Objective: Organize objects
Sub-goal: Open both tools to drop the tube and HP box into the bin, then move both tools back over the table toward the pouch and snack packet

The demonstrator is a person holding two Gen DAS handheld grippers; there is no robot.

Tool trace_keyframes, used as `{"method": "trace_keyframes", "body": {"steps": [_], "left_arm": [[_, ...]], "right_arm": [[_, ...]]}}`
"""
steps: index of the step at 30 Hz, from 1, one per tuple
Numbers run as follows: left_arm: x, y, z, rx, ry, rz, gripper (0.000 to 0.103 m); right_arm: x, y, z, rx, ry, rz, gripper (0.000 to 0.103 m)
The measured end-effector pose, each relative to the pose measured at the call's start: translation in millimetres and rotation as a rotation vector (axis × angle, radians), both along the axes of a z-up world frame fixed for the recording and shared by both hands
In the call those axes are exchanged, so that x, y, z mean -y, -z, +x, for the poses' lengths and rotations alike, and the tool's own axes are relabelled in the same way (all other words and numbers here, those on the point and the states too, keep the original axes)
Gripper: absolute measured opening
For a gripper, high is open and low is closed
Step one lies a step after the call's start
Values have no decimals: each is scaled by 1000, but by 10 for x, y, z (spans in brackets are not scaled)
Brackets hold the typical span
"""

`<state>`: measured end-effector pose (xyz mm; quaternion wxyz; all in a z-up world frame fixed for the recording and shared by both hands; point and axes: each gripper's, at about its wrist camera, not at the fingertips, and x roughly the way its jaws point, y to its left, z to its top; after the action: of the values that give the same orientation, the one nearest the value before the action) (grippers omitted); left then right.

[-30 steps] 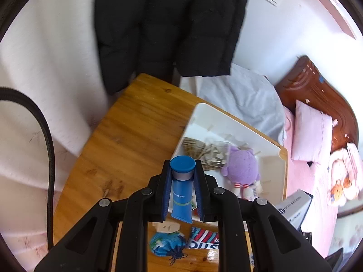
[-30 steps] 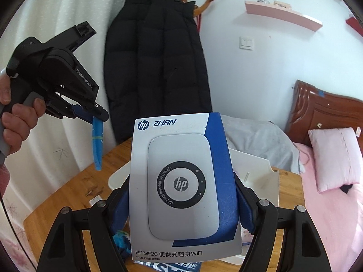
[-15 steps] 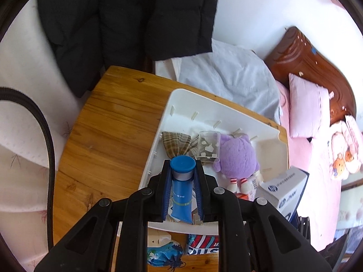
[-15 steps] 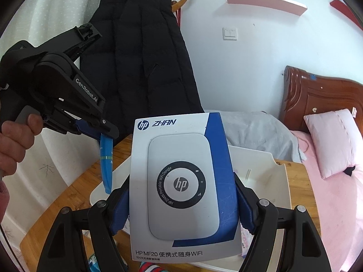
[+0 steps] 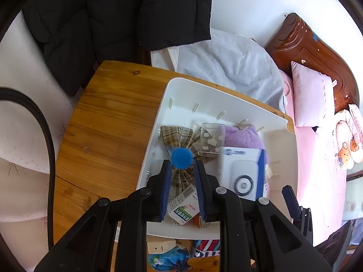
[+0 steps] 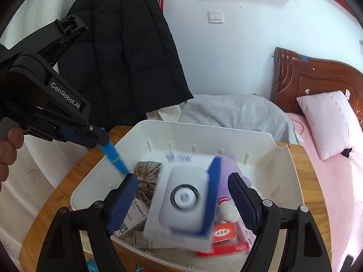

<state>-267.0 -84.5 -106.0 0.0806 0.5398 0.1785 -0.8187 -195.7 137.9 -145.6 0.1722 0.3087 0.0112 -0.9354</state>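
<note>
A white bin [image 5: 204, 95] [image 6: 283, 158] stands on a wooden table [image 5: 106, 122]. It holds a plaid bow [image 5: 177, 136], a clear phone case [image 5: 212, 136], a purple plush toy [image 5: 245, 133] and small boxes. My left gripper [image 5: 180, 176] stands open over the bin; a blue tube [image 5: 180, 158] [image 6: 114, 156] hangs at its fingertips, tilted and blurred. My right gripper [image 6: 183, 192] is open; the blue-and-white HP box [image 6: 188, 201] [image 5: 242, 172] falls blurred between its fingers, above the plush.
A black coat [image 6: 127, 52] hangs behind the table. A bed with a pink pillow [image 6: 326, 122] is at the right. Blue and striped packets [image 5: 170, 256] lie on the table by the bin's near edge.
My right gripper opened and let go of the HP box, which drops into the bin. My left gripper moved over the bin, opened, and the blue tube tips out.
</note>
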Motion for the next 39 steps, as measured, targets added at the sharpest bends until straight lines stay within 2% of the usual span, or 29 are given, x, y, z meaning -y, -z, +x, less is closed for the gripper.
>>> {"method": "trace_keyframes", "body": {"steps": [6, 9, 12, 17, 26, 28, 30, 39], "left_arm": [[-1, -86, 55, -33, 2, -42, 33], [-12, -131, 106, -66, 14, -90, 40], [17, -161, 167, -93, 2, -111, 40], [65, -193, 333, -136, -35, -158, 40], [80, -109, 654, -88, -84, -196, 41], [64, -94, 758, -88, -103, -199, 48], [50, -75, 844, -85, -125, -198, 49], [-120, -39, 1169, -26, -148, -220, 52]], "right_arm": [[29, -31, 38, -11, 11, 21, 83], [21, -69, 71, -22, 23, 13, 82], [-7, -108, 102, -14, 41, -16, 83], [-94, -134, 141, 49, 76, -77, 83], [-215, -232, 385, 32, 92, -74, 83], [-256, -244, 453, 25, 89, -83, 83], [-310, -250, 513, 22, 100, -84, 83], [-519, -264, 731, 88, 85, -95, 83]]}}
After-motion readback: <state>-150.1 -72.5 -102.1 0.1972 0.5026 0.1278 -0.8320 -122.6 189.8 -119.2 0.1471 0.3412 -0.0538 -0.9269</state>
